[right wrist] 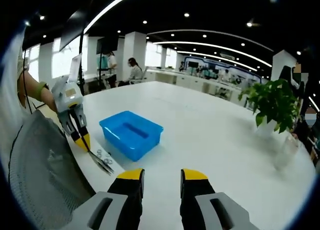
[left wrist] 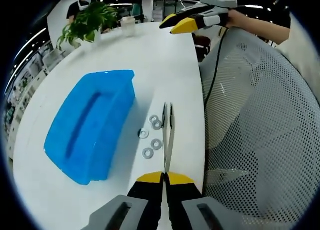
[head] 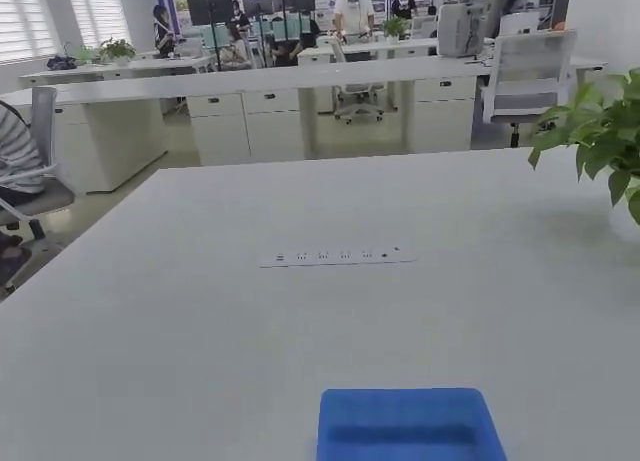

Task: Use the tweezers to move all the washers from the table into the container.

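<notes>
While left gripper (left wrist: 164, 178) clenches tweezers (left wrist: 169, 132) at the table (left wrist: 165, 55) edge, right gripper (right wrist: 162, 176) hangs released above.

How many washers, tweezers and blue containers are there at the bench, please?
Washers: 5
Tweezers: 1
Blue container: 1
Total: 7
</notes>
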Tool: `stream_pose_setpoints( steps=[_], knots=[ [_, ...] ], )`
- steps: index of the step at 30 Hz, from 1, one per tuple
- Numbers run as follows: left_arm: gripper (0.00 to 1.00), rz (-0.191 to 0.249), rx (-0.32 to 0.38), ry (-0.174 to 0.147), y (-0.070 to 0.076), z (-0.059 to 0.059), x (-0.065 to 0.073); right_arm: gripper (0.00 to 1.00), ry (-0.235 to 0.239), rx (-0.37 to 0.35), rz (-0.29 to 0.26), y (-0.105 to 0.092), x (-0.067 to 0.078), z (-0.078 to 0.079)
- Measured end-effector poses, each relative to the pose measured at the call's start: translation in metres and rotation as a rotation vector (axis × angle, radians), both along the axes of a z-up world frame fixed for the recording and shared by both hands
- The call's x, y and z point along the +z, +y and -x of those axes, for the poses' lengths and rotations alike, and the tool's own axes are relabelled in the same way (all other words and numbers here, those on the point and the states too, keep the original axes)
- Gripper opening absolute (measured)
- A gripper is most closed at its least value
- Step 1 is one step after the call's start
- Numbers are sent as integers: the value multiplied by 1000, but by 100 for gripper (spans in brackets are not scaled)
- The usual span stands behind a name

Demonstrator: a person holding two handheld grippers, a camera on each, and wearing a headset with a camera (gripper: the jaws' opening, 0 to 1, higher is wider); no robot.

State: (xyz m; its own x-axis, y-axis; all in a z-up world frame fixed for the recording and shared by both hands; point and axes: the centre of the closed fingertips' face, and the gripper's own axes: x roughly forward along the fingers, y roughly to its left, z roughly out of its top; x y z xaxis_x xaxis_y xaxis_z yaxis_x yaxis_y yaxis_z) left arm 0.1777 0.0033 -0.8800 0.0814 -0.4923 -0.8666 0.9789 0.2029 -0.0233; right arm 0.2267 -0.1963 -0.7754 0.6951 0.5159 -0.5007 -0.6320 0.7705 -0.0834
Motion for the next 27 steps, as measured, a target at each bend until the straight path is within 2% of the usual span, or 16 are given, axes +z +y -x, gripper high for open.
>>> stream_pose_setpoints(
  steps=[3, 5, 6, 8, 11, 12, 16, 18, 20, 27],
  knots=[
    [0, 3, -10, -5, 0, 0, 0, 23, 19, 46, 31, 5, -2, 4],
    [0, 11, -10, 5, 0, 1, 0, 21, 32, 112, 73, 15, -3, 10],
    [0, 15, -6, 6, 0, 2, 0, 20, 55, 133, 95, 20, -6, 13],
    [0, 22, -3, 11, 2, 3, 0, 20, 45, 202, 109, 37, -5, 16],
    [0, 37, -2, 13, 3, 5, 3, 20, 67, 233, 115, 54, -10, 19],
    [0, 44, -3, 10, 3, 6, 5, 21, 58, 240, 110, 60, -11, 17],
    [0, 72, 20, -2, 9, 9, 15, 20, 89, 300, 94, 81, -19, 23],
    [0, 91, 34, -4, 11, 12, 21, 19, 94, 347, 97, 90, -20, 27],
    [0, 105, 49, -15, 15, 14, 26, 19, 109, 372, 75, 99, -20, 29],
    [0, 126, 76, -28, 26, 22, 40, 18, 148, 470, 32, 131, -29, 37]
  ],
)
